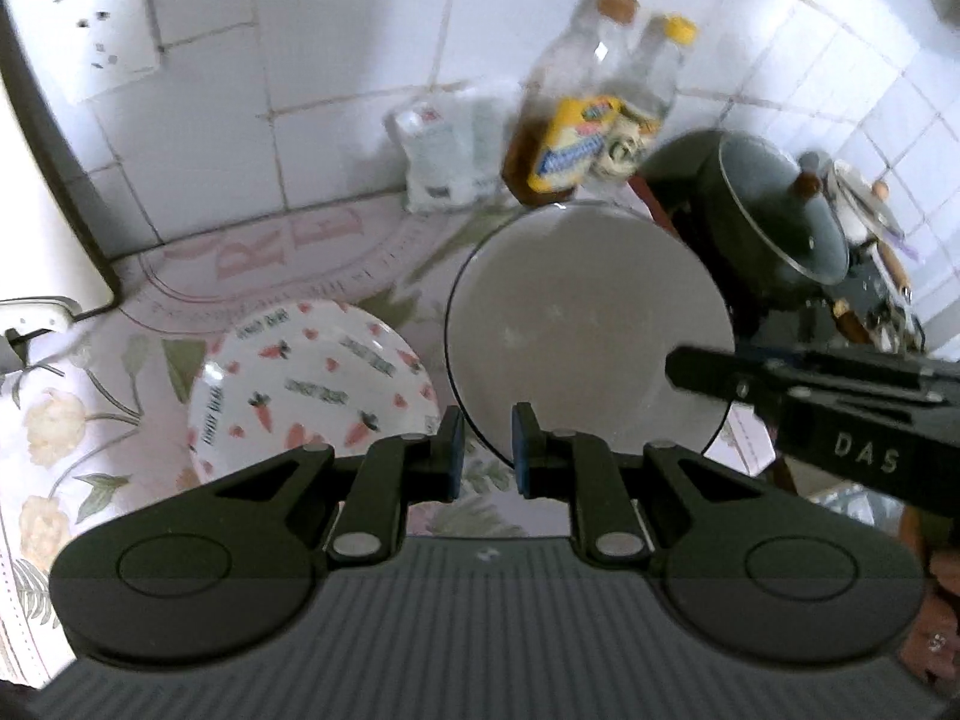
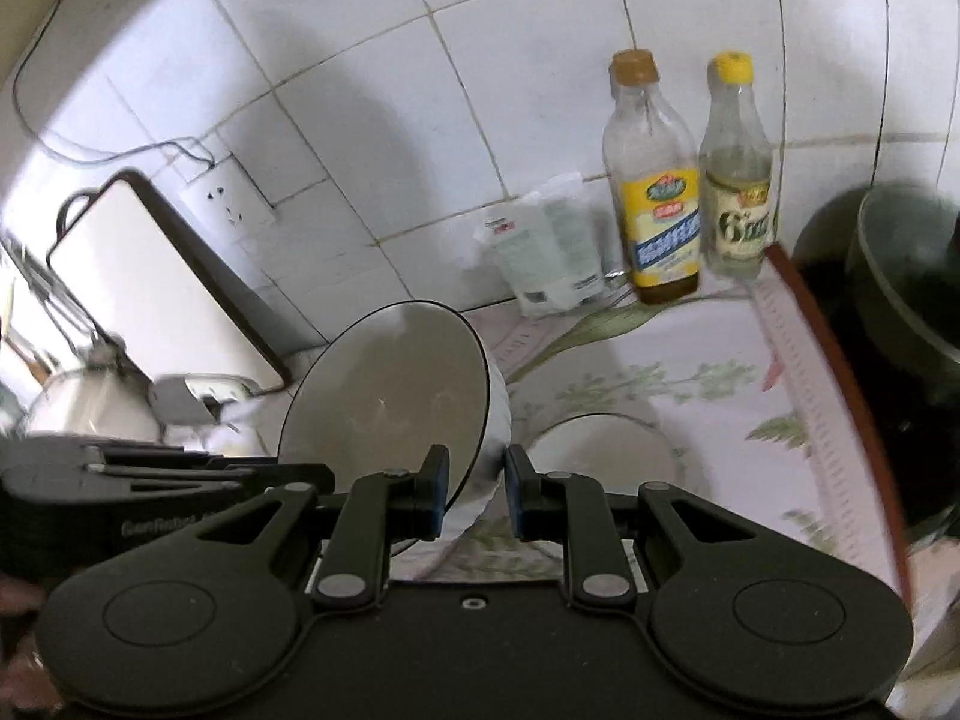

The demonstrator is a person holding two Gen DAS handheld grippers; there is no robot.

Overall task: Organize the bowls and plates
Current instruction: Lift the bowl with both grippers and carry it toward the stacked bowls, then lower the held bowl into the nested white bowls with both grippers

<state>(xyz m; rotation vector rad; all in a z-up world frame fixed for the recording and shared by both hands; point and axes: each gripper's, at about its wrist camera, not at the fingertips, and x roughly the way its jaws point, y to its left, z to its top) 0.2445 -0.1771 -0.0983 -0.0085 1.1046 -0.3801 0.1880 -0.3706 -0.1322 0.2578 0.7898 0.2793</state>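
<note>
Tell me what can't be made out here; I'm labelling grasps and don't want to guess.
- Left wrist view: whether the left gripper pinches the bowl; its rim crosses between the fingers, contact unclear.
- Right wrist view: white dish, partly hidden behind the bowl and right gripper.
- Right wrist view: dark pot, cut by the edge.
- Left wrist view: bottle labels, motion-blurred.

Ahead of your grippers lies a floral-clothed counter [image 2: 690, 372] — on it, the carrot-print plate [image 1: 312, 384] left of your left gripper, a white dish [image 2: 600, 444] just beyond your right one, and two bottles [image 2: 654, 192] and a pouch [image 2: 549, 252] farthest off.
</note>
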